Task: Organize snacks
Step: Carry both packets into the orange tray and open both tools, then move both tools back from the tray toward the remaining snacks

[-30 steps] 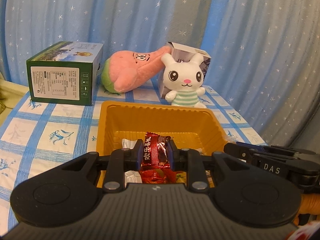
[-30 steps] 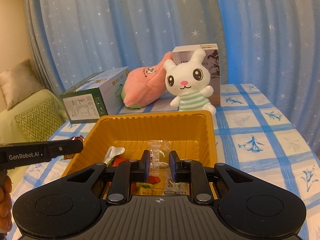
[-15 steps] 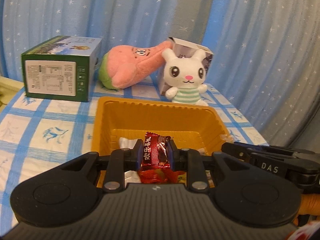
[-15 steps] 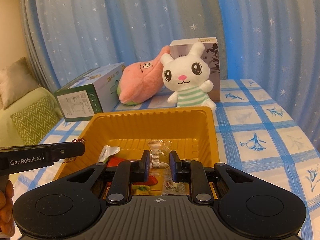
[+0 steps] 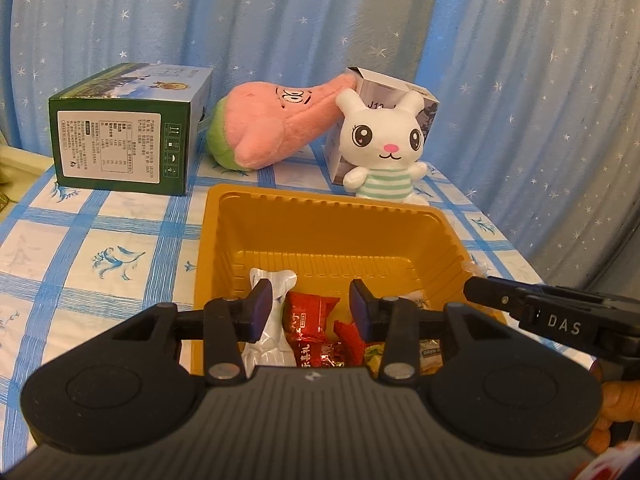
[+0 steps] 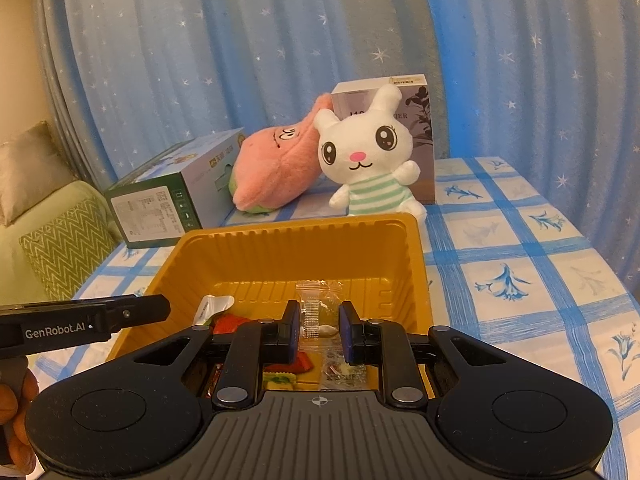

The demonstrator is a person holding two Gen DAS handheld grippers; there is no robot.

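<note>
the red snack packet (image 5: 310, 322) that the left gripper (image 5: 311, 312) was pinching a moment ago now lies loose in the yellow tray (image 5: 320, 236), the jaws having just opened and standing apart with nothing pressed between them. beside it in the tray rest a white packet (image 5: 266, 320) and other wrapped snacks. the right gripper (image 6: 319, 330), nearly closed, pinches a clear sweet wrapper (image 6: 318, 308) above the tray's near end. the tray sits on a surface (image 6: 520, 264) covered by a white cloth with blue checks and flower prints. behind it stand a green carton (image 5: 120, 140) on its side, a pink plush (image 5: 276, 128) leaning on a pale box (image 6: 416, 120), and a white rabbit toy (image 6: 366, 156) in a striped top. a blue star-dotted curtain (image 6: 240, 60) fills the backdrop; a green sofa with a cushion (image 6: 28, 168) shows at left.
</note>
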